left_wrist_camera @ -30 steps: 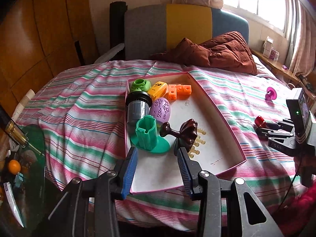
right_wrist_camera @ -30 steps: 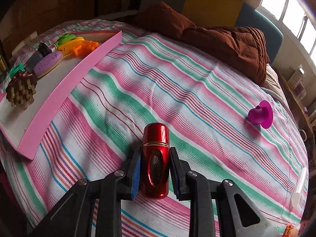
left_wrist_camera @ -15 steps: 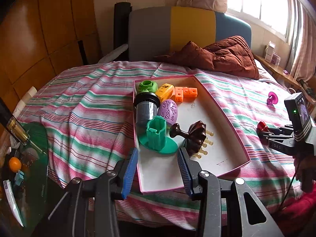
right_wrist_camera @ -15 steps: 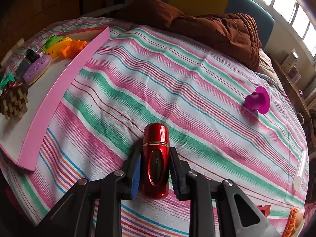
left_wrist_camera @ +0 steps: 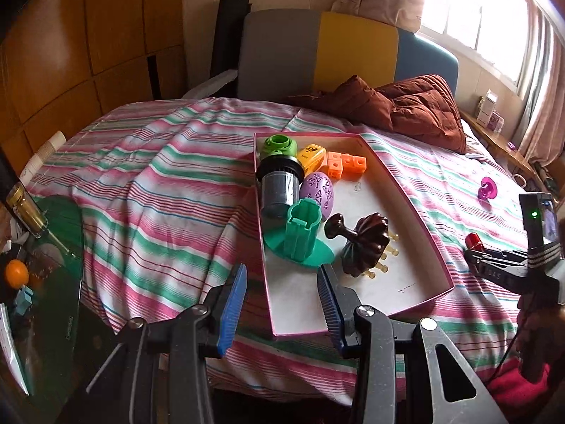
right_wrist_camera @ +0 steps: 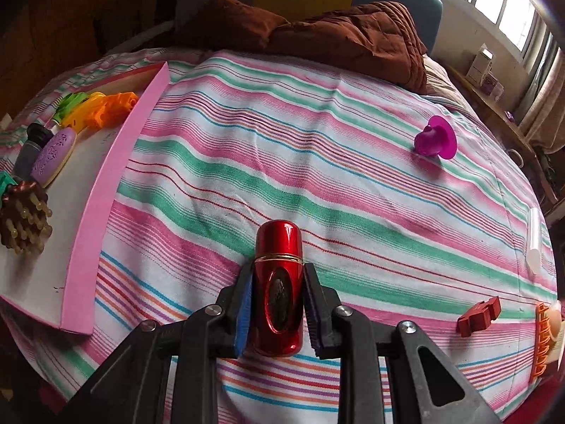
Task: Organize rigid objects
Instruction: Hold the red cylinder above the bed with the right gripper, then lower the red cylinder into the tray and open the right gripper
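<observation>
A pink-rimmed tray (left_wrist_camera: 416, 222) lies on the striped bed and holds a green stand (left_wrist_camera: 300, 236), a brown comb-like piece (left_wrist_camera: 367, 243), a purple egg (left_wrist_camera: 317, 194), a grey cylinder (left_wrist_camera: 279, 190), orange blocks (left_wrist_camera: 346, 168) and other toys. My left gripper (left_wrist_camera: 282, 304) is open and empty, hovering before the tray's near end. My right gripper (right_wrist_camera: 277, 300) is shut on a shiny red bottle (right_wrist_camera: 279, 282) held above the bedspread, right of the tray (right_wrist_camera: 106, 190). It also shows in the left wrist view (left_wrist_camera: 475, 242).
A magenta plug-shaped toy (right_wrist_camera: 434, 139) lies far right on the bed. A red block (right_wrist_camera: 478, 316), an orange comb-like piece (right_wrist_camera: 543, 342) and a clear tube (right_wrist_camera: 533, 236) lie near the right edge. A brown quilt (left_wrist_camera: 399, 109) lies at the back. A glass side table (left_wrist_camera: 42, 282) stands left.
My left gripper has pulled back from the tray, staying open. My right gripper has lifted and drawn back with the red bottle still held.
</observation>
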Tool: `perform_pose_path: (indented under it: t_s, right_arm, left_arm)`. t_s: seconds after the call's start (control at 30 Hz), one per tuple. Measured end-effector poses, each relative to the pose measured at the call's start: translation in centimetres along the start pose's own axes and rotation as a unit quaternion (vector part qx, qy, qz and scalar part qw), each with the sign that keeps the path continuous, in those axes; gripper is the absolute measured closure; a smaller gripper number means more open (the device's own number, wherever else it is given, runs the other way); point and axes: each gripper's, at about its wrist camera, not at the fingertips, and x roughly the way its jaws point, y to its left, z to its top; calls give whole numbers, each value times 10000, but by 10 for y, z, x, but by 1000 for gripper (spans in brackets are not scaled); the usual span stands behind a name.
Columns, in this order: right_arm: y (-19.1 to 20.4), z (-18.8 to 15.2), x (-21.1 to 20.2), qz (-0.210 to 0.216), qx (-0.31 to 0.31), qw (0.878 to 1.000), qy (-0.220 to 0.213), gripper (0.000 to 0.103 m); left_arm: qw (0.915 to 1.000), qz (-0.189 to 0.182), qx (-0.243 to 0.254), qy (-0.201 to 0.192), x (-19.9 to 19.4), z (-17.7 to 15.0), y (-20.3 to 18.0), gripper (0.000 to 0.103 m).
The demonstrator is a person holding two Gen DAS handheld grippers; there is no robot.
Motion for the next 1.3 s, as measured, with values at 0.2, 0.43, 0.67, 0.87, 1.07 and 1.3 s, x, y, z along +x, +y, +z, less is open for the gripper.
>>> perform_pose_path:
  t_s: [0.2, 0.43, 0.67, 0.87, 1.07, 1.3]
  right_arm:
    - [6, 6, -11, 344, 321, 9989, -84, 78]
    - [36, 29, -39, 777, 114, 9954, -551, 78]
    - [88, 38, -61, 1227, -495, 9879, -810, 78]
    - [119, 41, -57, 1336, -877, 9840, -784, 78]
    - [141, 56, -36, 1236, -1076, 9847, -597, 78]
    - [155, 74, -9, 1154, -1101, 9865, -363, 78]
  left_arm:
    - [10000, 53, -31, 50, 1, -1, 6, 61]
    - [9999, 100, -110, 88, 4, -3, 13, 61]
    - [9996, 28, -246, 160, 7, -6, 20, 61]
    - [9990, 75, -368, 261, 11, -12, 29, 62]
    - [9993, 75, -336, 152, 7, -14, 30, 68]
    - [9989, 106, -411, 174, 9, -13, 35, 70]
